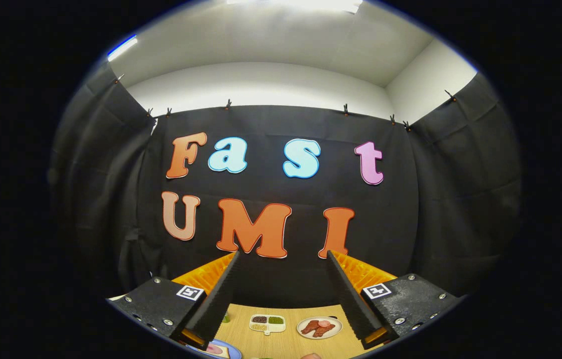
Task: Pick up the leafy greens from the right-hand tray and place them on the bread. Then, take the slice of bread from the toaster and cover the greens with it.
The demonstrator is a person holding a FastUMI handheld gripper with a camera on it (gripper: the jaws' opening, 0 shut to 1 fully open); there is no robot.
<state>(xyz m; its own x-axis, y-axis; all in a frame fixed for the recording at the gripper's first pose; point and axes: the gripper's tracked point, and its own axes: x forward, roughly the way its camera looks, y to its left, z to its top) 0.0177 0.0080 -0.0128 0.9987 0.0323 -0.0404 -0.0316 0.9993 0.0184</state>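
Bread (217, 350) lay on a blue plate (231, 349) at the frame's bottom, beside the left finger. Hand-held gripper (283, 257) was wide open, holding nothing, above the table (285, 344), where a divided tray (267, 323) and a meat plate (319, 327) sat.

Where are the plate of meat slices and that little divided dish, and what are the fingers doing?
Plate of meat slices (319, 327), gripper view, on the meat.
Divided dish (267, 323), gripper view, its centre.
Gripper (281, 257), gripper view, between open, empty fingers.

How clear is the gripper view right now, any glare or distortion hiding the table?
Gripper view: strong fisheye bending, ceiling light glaring overhead. The open gripper points at the wall; a strip of table shows between its fingers, sharp but small, with a divided tray and a plate of meat.
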